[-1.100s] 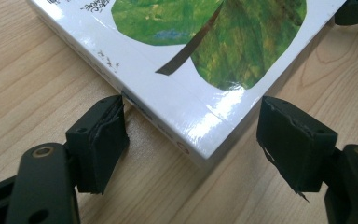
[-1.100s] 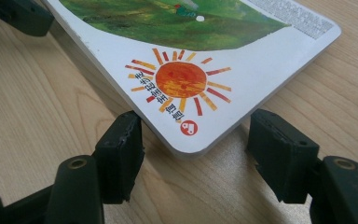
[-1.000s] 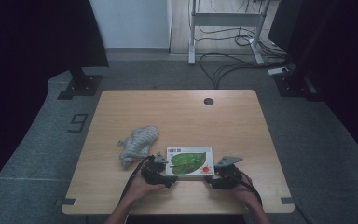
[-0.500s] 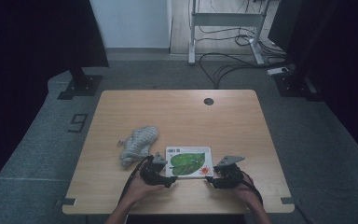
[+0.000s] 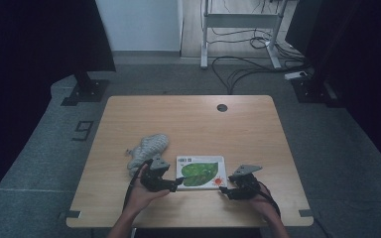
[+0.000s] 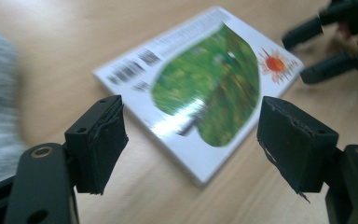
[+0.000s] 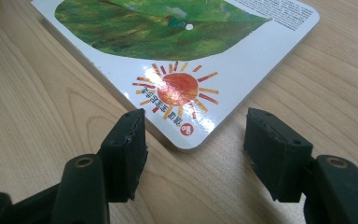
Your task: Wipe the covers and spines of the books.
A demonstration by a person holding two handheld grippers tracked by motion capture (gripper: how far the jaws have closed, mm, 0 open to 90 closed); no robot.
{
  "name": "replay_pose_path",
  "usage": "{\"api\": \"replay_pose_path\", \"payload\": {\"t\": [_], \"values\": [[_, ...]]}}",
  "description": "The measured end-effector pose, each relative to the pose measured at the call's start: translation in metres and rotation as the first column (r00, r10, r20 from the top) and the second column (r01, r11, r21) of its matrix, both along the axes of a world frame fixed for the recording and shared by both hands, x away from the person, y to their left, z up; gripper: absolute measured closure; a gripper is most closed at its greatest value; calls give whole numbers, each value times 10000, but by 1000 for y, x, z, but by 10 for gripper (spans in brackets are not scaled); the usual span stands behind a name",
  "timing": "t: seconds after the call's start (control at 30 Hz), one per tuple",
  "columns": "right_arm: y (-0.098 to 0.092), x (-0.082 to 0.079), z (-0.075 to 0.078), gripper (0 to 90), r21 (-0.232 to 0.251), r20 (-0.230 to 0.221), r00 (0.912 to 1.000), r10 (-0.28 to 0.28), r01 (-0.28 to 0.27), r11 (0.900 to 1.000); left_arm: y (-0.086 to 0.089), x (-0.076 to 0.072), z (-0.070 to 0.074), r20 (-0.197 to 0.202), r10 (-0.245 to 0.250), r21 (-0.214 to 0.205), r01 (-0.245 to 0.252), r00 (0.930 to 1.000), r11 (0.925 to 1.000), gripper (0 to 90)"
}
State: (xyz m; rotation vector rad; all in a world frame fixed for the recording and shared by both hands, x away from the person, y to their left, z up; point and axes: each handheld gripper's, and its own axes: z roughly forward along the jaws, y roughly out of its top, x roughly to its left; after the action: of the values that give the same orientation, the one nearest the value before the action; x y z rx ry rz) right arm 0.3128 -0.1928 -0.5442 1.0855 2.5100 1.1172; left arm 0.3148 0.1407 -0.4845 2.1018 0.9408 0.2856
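We find the book (image 5: 201, 172) lying flat on the surface (image 5: 188, 124), near the middle of its near edge. To its left, just beside it and a little farther back, lies the cloth (image 5: 146, 148). Our left claw (image 5: 178, 183) sits at the book's near left corner, our right claw (image 5: 224, 191) at its near right corner, both near the surface's near edge.
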Motion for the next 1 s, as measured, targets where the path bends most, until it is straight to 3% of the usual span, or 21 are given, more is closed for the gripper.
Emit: {"api": "replay_pose_path", "payload": {"t": [0.17, 0.3, 0.57, 0.83, 1.0], "values": [[0, 0, 0, 377, 12, 60, 10000, -26, 26, 10000, 20, 4, 13, 492, 642, -236, -631, 9967, 9977, 245], [1, 0, -1, 376, 6, 107, 9999, -42, 42, 10000, 41, 10, 17, 901, 1539, -102, -1536, 9840, 9881, 246], [1, 0, -2, 374, 25, 195, 9998, -36, 36, 10000, 60, 31, 0, 742, 2538, 342, -2568, 9644, 9658, 253], [1, 0, -2, 374, 81, 243, 9997, -48, 46, 10000, 58, 53, -11, 768, 2851, 796, -2909, 9554, 9534, 256], [1, 0, -3, 374, 105, 269, 9996, -32, 29, 9999, 57, 63, -21, 515, 3043, 1169, -3083, 9512, 9441, 267]]}}
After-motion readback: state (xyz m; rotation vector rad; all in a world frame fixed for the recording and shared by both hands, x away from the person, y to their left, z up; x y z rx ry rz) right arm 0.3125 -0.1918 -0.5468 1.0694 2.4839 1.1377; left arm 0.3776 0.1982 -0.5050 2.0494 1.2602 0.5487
